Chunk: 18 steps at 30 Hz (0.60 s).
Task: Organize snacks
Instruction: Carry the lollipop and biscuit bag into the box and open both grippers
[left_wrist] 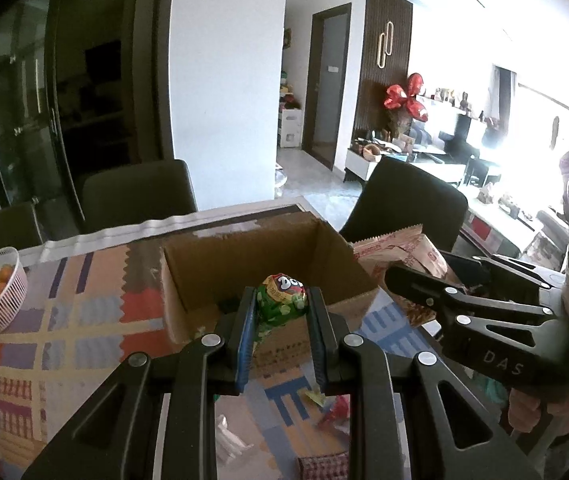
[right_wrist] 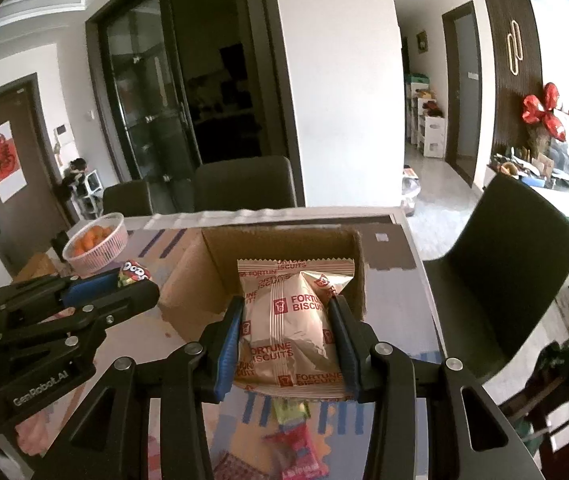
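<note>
Glossy, crinkled foil on the green packet [left_wrist: 282, 300] and the biscuit pack [right_wrist: 290, 320]. Matt, rough brown cardboard for the box [left_wrist: 244, 256], with pale tape patches on its flap. Matt black plastic on both grippers, left [left_wrist: 282, 344] and right [right_wrist: 290, 344], with shiny metal rivets and ribbed blue pads [right_wrist: 228, 356]. White plastic lattice basket [left_wrist: 2, 300]. Smooth printed tablecloth [left_wrist: 84, 312].

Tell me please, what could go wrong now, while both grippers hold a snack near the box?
The left gripper pinches the green snack pack only by its upper part, so it might slip out short of the cardboard box. The right gripper with the Fortune Biscuits packet is close beside it; both could collide over the opening.
</note>
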Each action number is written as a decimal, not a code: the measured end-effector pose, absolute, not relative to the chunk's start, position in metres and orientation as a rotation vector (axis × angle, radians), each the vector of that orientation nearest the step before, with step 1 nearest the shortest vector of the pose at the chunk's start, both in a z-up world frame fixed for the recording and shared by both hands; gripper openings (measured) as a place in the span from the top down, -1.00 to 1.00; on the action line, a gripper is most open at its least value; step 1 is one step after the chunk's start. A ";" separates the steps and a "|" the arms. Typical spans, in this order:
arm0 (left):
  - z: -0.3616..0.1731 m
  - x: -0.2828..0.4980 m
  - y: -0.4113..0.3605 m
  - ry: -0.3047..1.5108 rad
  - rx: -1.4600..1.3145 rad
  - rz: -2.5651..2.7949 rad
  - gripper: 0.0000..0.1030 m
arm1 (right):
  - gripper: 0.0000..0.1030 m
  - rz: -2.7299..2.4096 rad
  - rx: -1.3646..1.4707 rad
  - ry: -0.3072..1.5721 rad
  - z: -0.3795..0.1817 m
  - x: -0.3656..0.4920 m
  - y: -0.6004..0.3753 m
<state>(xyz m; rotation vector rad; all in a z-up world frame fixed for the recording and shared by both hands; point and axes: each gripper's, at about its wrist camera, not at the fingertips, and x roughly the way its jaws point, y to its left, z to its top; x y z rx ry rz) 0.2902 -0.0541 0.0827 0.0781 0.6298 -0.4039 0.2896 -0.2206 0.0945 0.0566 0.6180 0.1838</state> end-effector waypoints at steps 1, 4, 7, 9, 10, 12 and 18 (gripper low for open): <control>0.084 0.293 -0.053 0.630 0.078 -0.402 0.51 | 0.16 0.187 0.057 0.615 0.096 0.293 -0.220; 0.088 0.303 -0.051 0.634 0.073 -0.395 0.51 | 0.16 0.195 0.055 0.615 0.100 0.303 -0.217; 0.089 0.314 -0.048 0.648 0.061 -0.394 0.51 | 0.16 0.201 0.044 0.615 0.103 0.316 -0.215; 0.089 0.322 -0.047 0.658 0.060 -0.392 0.51 | 0.16 0.203 0.041 0.620 0.104 0.322 -0.214; 0.090 0.325 -0.047 0.662 0.061 -0.389 0.51 | 0.16 0.207 0.038 0.623 0.105 0.328 -0.213; 0.089 0.333 -0.047 0.672 0.062 -0.389 0.51 | 0.16 0.206 0.032 0.627 0.105 0.335 -0.211; 0.079 0.359 -0.045 0.716 0.046 -0.380 0.51 | 0.16 0.203 0.011 0.665 0.098 0.359 -0.208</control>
